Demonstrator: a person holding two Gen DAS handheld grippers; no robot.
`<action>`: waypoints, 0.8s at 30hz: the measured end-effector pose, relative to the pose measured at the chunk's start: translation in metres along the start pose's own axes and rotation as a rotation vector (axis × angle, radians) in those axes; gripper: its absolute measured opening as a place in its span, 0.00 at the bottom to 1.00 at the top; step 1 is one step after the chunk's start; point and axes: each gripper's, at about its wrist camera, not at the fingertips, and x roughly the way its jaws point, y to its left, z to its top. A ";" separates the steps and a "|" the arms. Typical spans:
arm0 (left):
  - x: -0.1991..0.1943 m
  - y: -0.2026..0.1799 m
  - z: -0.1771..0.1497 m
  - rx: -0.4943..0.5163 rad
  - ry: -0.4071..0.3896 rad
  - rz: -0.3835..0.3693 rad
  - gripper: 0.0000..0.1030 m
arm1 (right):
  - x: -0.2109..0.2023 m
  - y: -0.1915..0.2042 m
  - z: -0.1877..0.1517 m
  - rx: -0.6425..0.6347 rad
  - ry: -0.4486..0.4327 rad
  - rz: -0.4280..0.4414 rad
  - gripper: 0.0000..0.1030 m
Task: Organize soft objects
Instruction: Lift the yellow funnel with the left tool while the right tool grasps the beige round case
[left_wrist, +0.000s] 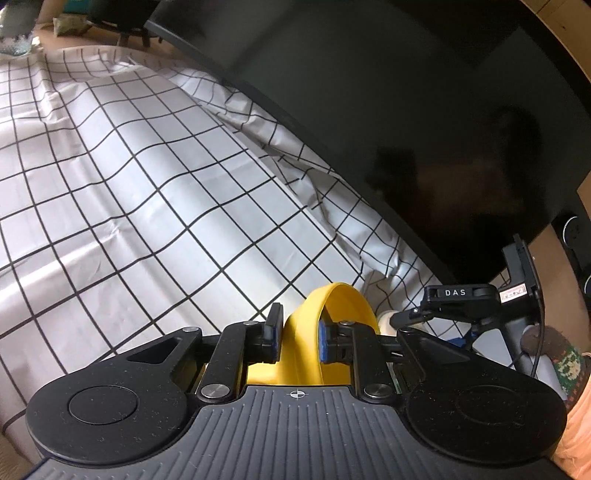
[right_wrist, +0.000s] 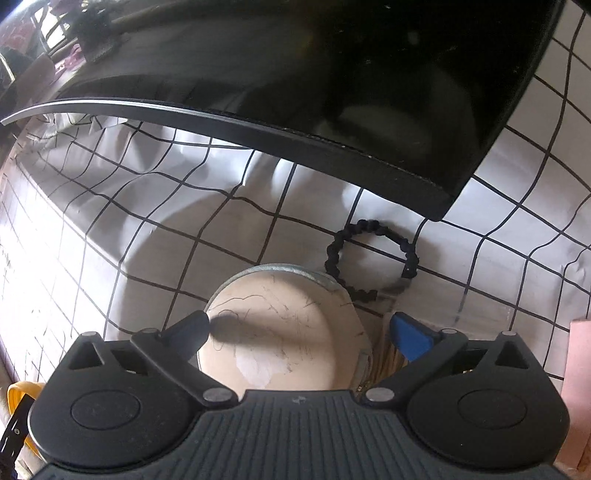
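Left gripper clamped on yellow rubber band, loop standing just ahead of pads. Right gripper spread wide, nothing held; round beige container seen between fingers, no contact visible. Black braided bracelet beyond, right, on checked tablecloth, near black monitor. Risk judged: band slipped or snapped free from thin grip; container knocked by descending fingers.

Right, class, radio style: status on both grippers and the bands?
Left gripper shut on yellow band. Right gripper open wide over round box, holding nothing. Black band loose on cloth beyond box, near monitor.
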 end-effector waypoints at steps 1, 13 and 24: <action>0.000 0.000 0.000 0.001 0.001 -0.001 0.20 | 0.000 0.001 0.000 -0.001 -0.001 0.011 0.98; 0.006 0.001 -0.001 -0.016 0.012 -0.010 0.20 | -0.052 0.003 -0.018 -0.005 -0.066 0.299 0.83; 0.005 0.007 0.001 -0.044 0.014 -0.021 0.20 | -0.049 0.022 -0.008 -0.012 -0.211 0.239 0.84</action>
